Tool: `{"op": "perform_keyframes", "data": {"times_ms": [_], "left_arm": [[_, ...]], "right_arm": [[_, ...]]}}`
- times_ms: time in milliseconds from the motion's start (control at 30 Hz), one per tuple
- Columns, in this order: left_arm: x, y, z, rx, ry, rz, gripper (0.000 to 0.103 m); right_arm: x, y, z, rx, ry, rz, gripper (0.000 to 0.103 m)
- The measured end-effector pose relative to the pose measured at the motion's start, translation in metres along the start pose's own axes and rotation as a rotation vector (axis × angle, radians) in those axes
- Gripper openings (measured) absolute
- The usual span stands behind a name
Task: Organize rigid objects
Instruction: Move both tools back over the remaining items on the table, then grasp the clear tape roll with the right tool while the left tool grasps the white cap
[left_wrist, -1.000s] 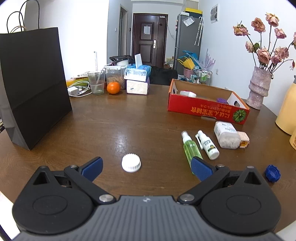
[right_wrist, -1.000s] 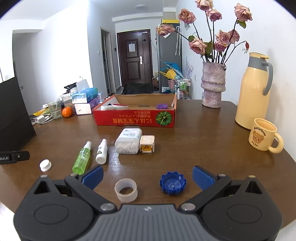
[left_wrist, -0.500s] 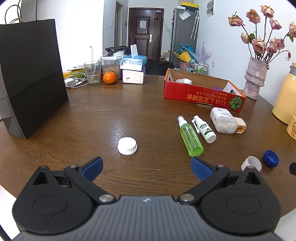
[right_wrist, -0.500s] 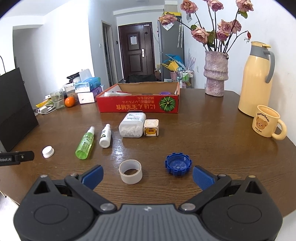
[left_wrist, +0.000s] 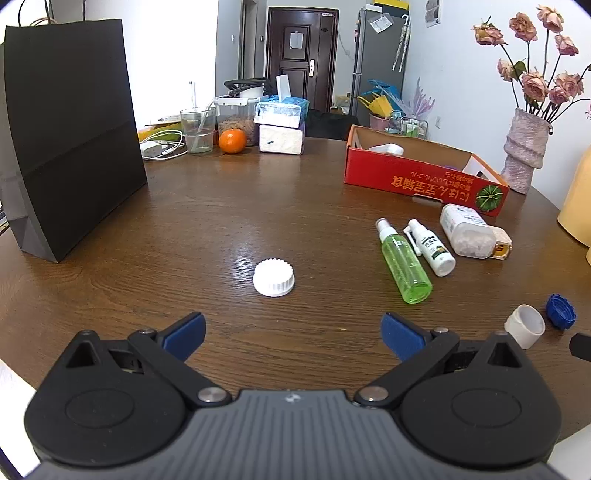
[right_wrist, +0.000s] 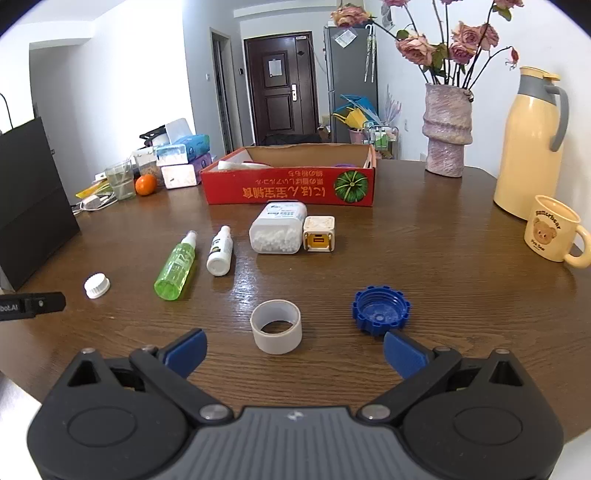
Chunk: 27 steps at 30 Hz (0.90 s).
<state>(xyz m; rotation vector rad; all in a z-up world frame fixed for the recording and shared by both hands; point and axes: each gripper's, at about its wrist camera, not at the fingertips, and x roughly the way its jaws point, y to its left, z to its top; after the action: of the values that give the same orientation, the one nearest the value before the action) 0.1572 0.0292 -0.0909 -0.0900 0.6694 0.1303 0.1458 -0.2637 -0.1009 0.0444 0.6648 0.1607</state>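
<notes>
My left gripper (left_wrist: 291, 332) was spread wide and empty, the white cap (left_wrist: 273, 277) just ahead. My right gripper (right_wrist: 294, 349), also spread, faced the white ring (right_wrist: 276, 325) and blue cap (right_wrist: 381, 309); only this view showed the mug (right_wrist: 553, 229).

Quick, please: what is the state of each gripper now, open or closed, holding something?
Left gripper: open, holding nothing.
Right gripper: open, holding nothing.

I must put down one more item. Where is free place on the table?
Bare wood lies between the black paper bag and the red box, and between the blue cap and the bear mug. The bottles before the box crowd together.
</notes>
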Motion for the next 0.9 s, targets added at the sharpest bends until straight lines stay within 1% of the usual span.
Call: {"op": "perform_keyframes", "data": {"times_ms": [167, 300, 367, 433, 600, 633, 667, 733, 800, 900], "left_arm": [[0.009, 0.003, 0.0, 0.006, 0.014, -0.003, 0.103], [0.018, 0.004, 0.002, 0.02, 0.023, -0.002, 0.103], [0.023, 0.005, 0.002, 0.021, 0.031, -0.001, 0.103], [0.029, 0.008, 0.003, 0.015, 0.042, -0.001, 0.103], [0.041, 0.014, 0.005, 0.009, 0.061, -0.007, 0.103], [0.043, 0.015, 0.006, 0.01, 0.066, -0.008, 0.103], [0.046, 0.016, 0.007, 0.012, 0.071, -0.009, 0.103], [0.05, 0.016, 0.009, 0.019, 0.078, -0.008, 0.103], [0.053, 0.016, 0.011, 0.023, 0.08, -0.011, 0.103], [0.059, 0.016, 0.014, 0.025, 0.088, -0.014, 0.103]], "right_arm": [[0.018, 0.005, 0.0, -0.013, 0.02, 0.014, 0.094], [0.035, 0.011, 0.0, -0.025, 0.044, 0.009, 0.091], [0.043, 0.013, 0.0, -0.029, 0.056, 0.008, 0.085], [0.051, 0.014, 0.0, -0.027, 0.069, 0.013, 0.084], [0.07, 0.018, 0.003, -0.03, 0.103, -0.006, 0.082], [0.074, 0.019, 0.004, -0.028, 0.106, -0.003, 0.08], [0.076, 0.019, 0.005, -0.026, 0.106, -0.002, 0.074], [0.082, 0.02, 0.007, -0.024, 0.112, -0.001, 0.066], [0.089, 0.02, 0.008, -0.02, 0.122, 0.0, 0.064], [0.093, 0.022, 0.01, -0.029, 0.118, -0.011, 0.055]]}}
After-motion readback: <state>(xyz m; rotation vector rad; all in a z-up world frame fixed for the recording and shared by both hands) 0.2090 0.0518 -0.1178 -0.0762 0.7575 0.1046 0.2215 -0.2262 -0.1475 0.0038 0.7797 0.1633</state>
